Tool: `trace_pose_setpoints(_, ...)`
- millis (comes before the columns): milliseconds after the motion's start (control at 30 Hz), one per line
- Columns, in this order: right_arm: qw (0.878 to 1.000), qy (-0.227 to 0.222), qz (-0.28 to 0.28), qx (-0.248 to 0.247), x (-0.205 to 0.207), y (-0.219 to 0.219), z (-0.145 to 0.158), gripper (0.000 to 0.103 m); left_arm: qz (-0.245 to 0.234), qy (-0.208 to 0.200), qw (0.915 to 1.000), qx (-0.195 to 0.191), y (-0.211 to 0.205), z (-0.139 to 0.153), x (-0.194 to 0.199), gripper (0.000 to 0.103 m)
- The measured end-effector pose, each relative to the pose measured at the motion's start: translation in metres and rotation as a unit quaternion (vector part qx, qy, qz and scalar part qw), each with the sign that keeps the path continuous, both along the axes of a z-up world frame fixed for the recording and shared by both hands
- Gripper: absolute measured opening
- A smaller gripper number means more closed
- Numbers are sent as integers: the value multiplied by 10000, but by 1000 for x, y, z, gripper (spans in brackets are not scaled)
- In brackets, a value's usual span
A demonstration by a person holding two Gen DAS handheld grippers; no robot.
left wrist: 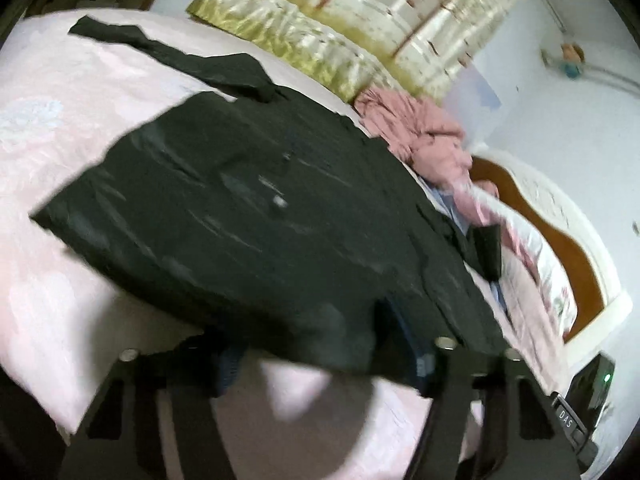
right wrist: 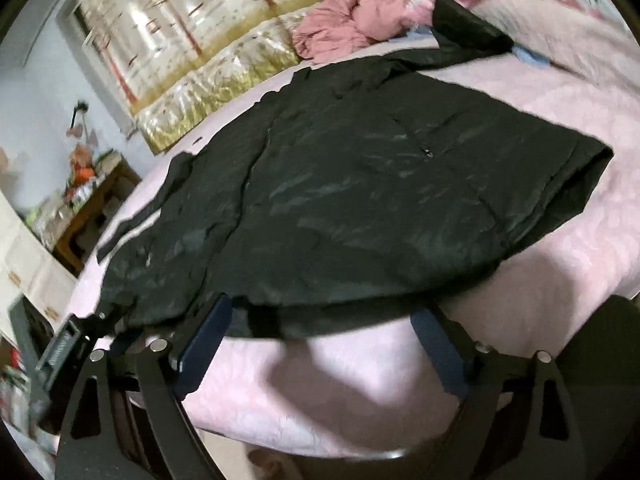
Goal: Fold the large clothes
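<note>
A large black jacket (left wrist: pixel 256 216) lies spread on the pink bedspread (left wrist: pixel 60 128), one sleeve stretched toward the far side. My left gripper (left wrist: pixel 320 344) is at the jacket's near hem with its jaws wide apart; the hem drapes over the fingertips and hides them. In the right wrist view the same jacket (right wrist: pixel 360 200) lies across the bed (right wrist: pixel 520 320). My right gripper (right wrist: pixel 324 320) is open at the near hem, blue fingers (right wrist: pixel 204 340) wide apart, tips just under the fabric edge.
A crumpled pink garment (left wrist: pixel 420 128) and a bit of blue cloth lie beyond the jacket near the wooden headboard (left wrist: pixel 560 232). Gold-patterned curtains (right wrist: pixel 200 40) hang behind the bed. A cluttered wooden side table (right wrist: pixel 88 208) stands at left.
</note>
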State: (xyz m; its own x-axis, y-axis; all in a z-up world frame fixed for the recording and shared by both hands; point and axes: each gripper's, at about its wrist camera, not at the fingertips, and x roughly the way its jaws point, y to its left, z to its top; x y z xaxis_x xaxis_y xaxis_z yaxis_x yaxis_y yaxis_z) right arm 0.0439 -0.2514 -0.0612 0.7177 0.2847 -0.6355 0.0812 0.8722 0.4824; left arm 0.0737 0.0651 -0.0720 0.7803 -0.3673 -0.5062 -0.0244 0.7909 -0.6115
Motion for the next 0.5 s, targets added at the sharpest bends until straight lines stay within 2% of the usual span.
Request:
trace_pose_setpoints(33, 10000, -34, -69, 13, 1, -4, 1, 82, 2, 40, 9999, -98, 7, -2, 5, 46)
trace_pose_setpoints(67, 9996, -32, -197, -178, 1, -6, 5, 79, 8, 81, 9999, -116, 12, -3, 8, 40)
trace_pose_setpoints(100, 9971, -53, -376, -658, 0, -6, 10, 77, 9, 111, 9999, -74, 14, -4, 11, 26)
trace_pose_setpoints(133, 9938, -101, -455, -1012, 3, -2, 17, 68, 30, 141, 9999, -45, 17, -3, 11, 10)
trace_pose_setpoints(167, 9905, -211, -440, -1284, 2, -2, 22, 58, 69, 96, 9999, -70, 20, 0, 8, 8)
trace_pose_setpoints(200, 9902, -264, -404, -1309, 3, -1, 27, 31, 120, -9, 9999, -35, 21, 5, 4, 8)
trace_pose_setpoints(233, 9906, -299, -390, -1275, 4, -4, 32, 11, 160, -158, 9996, 161, 20, 14, -2, 8)
trace_pose_setpoints(367, 9919, -455, -232, -1164, 8, -16, 55, 5, 61, -429, 9948, 921, 3, 51, -8, 7)
trace_pose_setpoints(500, 9846, -706, -104, -1596, 39, -15, 82, 5, -131, -416, 9826, 1805, -14, 79, 21, 8)
